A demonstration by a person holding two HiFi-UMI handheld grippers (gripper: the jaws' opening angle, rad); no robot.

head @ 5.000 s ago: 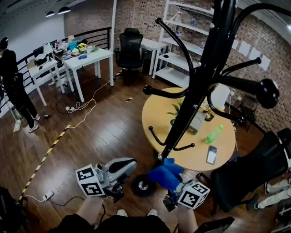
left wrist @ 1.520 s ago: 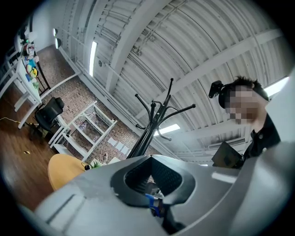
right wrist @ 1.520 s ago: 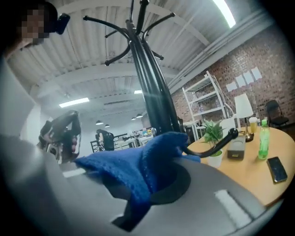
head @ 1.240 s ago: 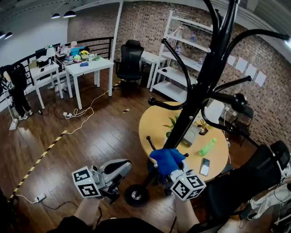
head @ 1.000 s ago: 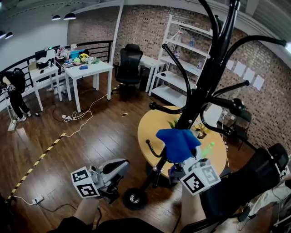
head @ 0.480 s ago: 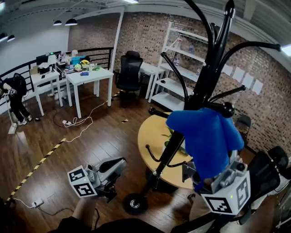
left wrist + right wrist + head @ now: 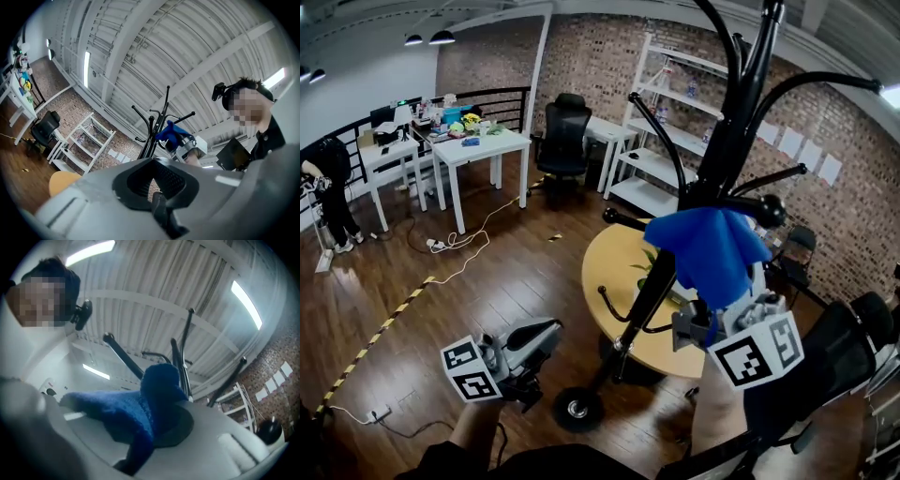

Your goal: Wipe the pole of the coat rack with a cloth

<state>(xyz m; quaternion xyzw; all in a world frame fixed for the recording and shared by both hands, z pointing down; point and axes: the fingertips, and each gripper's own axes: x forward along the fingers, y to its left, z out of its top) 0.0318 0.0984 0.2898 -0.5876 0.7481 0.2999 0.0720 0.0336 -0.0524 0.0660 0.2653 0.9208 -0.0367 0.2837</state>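
1. The right hand-held gripper (image 7: 724,311) is raised high on the right of the head view. Its jaws are clamped on a blue cloth (image 7: 710,251), which bunches over them and flops to one side.
2. In the right gripper view the cloth (image 7: 140,411) fills the space between the jaws, and the black pole (image 7: 179,359) rises just behind it.
3. The cloth meets the pole of the coat rack (image 7: 652,286) up where the curved hooks branch out. It looks pressed against the pole, though actual contact cannot be confirmed.
4. The left hand-held gripper (image 7: 525,349) hangs low and well apart from the rack. Its jaws are together with nothing between them (it takes no part in the wipe).
5. The rack's round base (image 7: 577,411) stands on the wooden floor by the near edge of a round yellow desk (image 7: 607,267).
6. Step in hand, as a judgement: wiping the upper stretch of the pole.
7. The next move probably calls for keeping the cloth wrapped against the pole and sliding along it, steering around the hooks without snagging.
8. No brand or readable writing shows, only black-and-white square markers on the cubes of both hand-held grippers.
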